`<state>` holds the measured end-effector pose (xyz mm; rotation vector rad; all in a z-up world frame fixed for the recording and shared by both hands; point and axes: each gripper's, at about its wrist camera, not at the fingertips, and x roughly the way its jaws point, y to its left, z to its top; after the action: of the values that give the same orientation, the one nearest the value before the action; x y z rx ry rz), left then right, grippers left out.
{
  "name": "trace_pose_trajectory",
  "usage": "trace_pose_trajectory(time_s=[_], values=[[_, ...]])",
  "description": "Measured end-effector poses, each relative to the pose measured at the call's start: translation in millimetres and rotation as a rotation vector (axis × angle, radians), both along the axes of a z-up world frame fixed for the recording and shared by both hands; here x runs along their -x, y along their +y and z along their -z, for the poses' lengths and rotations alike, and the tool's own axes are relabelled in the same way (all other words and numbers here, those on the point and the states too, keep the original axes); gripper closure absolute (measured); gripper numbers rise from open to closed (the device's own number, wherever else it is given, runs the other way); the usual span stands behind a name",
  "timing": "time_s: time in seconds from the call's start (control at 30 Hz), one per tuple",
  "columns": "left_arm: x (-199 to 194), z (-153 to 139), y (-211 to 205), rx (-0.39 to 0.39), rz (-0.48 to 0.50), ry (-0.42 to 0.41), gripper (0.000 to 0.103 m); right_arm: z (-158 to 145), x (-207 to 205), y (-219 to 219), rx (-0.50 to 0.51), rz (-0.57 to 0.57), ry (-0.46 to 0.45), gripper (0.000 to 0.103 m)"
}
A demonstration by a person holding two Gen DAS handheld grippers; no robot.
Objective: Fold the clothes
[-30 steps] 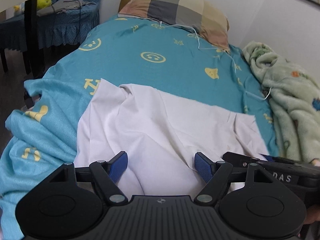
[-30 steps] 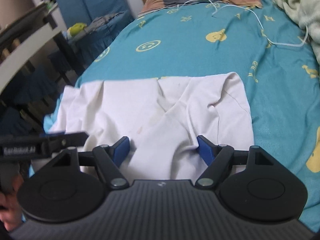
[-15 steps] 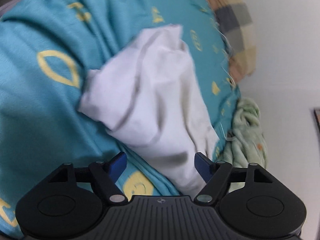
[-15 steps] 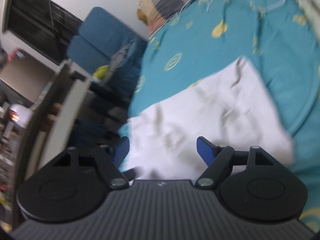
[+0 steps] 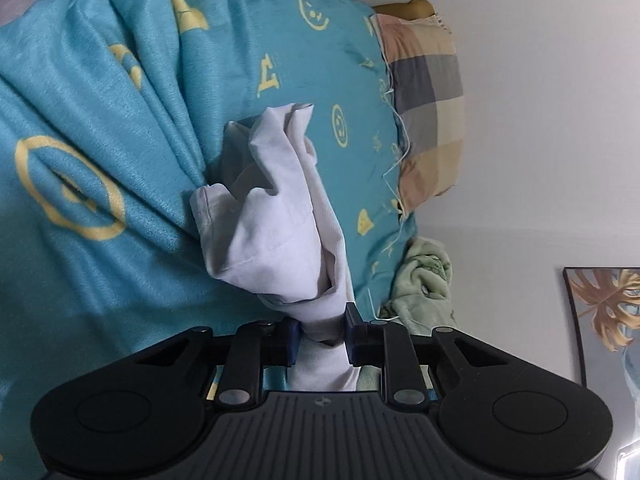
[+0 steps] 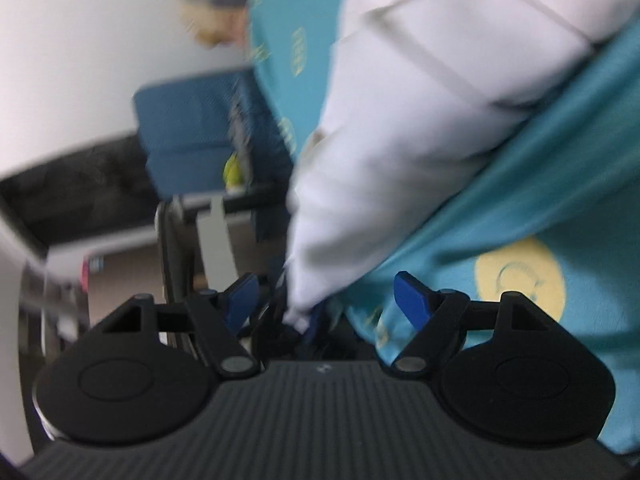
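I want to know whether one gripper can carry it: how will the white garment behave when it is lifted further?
Probably floppy: the white garment bunches into a rope where the left gripper pinches it, and the rest droops in loose folds. It looks thin and light. The free end would likely drag over the teal bedsheet; the right gripper is open.

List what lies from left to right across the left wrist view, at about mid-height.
Teal bedsheet → white garment, bunched and clamped between the left gripper jaws → plaid pillow → white wall. Lower right, past the green fleece blanket, a framed leaf picture hangs on that wall.
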<state>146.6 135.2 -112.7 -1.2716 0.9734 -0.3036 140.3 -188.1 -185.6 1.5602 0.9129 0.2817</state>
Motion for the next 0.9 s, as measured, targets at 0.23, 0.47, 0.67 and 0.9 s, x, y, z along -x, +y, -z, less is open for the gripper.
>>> trace_pose_trajectory(time_s=[0.23, 0.47, 0.67, 0.9], values=[[0, 15, 0, -0.169, 0.030, 0.104, 0.078, 14, -2, -8, -0.055, 0.019, 0.070, 0.025], [-4, 27, 6, -0.203, 0.030, 0.179, 0.062, 6, 0, -2, -0.076, -0.038, 0.053, 0.026], [12, 3, 7, -0.125, 0.038, 0.112, 0.036, 16, -5, -10, -0.024, -0.016, 0.093, 0.026], [19, -19, -18, -0.024, 0.179, -0.014, 0.021, 13, -17, -15, 0.081, -0.047, 0.083, 0.073]])
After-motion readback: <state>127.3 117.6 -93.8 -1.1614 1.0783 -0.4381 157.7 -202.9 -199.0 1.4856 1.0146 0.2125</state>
